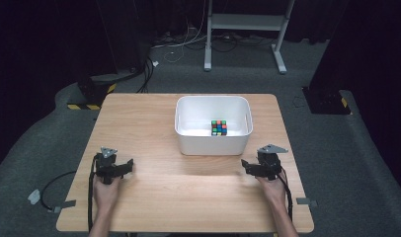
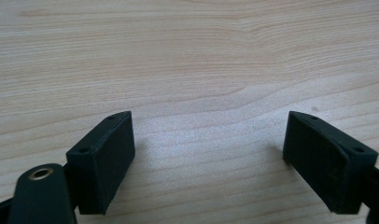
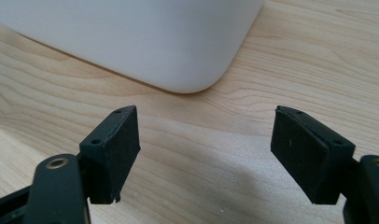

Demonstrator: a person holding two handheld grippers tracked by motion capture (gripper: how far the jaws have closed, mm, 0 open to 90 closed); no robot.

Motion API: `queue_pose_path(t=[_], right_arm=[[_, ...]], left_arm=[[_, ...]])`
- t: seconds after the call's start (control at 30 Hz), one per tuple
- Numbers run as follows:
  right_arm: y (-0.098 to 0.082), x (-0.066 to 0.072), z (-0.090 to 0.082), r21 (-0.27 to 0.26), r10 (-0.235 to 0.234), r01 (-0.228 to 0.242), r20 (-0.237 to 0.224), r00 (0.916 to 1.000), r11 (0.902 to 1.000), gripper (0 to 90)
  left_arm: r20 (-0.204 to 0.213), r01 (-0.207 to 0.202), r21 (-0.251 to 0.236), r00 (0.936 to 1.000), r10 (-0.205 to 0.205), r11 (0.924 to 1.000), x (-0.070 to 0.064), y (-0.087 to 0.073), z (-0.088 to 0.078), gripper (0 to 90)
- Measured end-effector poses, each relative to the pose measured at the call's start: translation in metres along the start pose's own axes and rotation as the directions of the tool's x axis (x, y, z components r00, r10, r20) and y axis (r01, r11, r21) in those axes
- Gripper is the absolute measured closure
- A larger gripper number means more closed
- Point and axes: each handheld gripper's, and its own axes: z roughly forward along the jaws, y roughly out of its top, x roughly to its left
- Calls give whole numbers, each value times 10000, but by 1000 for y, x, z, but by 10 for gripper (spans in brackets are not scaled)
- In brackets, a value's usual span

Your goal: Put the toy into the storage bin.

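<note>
Beside the white bin (image 3: 131, 42), the right gripper (image 3: 204, 154) gapes wide, holding nothing.

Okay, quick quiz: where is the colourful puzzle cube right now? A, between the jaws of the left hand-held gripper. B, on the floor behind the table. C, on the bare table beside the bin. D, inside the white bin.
D: in the high view the puzzle cube sits on the floor of the white bin, apart from both grippers.

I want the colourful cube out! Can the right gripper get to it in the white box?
Probably yes: the white box is open on top, the cube lies alone inside, and the right gripper waits open just outside its near corner.
</note>
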Motion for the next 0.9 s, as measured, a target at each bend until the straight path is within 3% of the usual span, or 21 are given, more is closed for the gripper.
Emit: queue_pose_path(t=[0.9], right_arm=[[-4, -7, 9, 258, 41, -59, 704, 9975, 9996, 252]], left_arm=[[1, 4, -3, 10000, -4, 10000, 0, 0, 0, 169]])
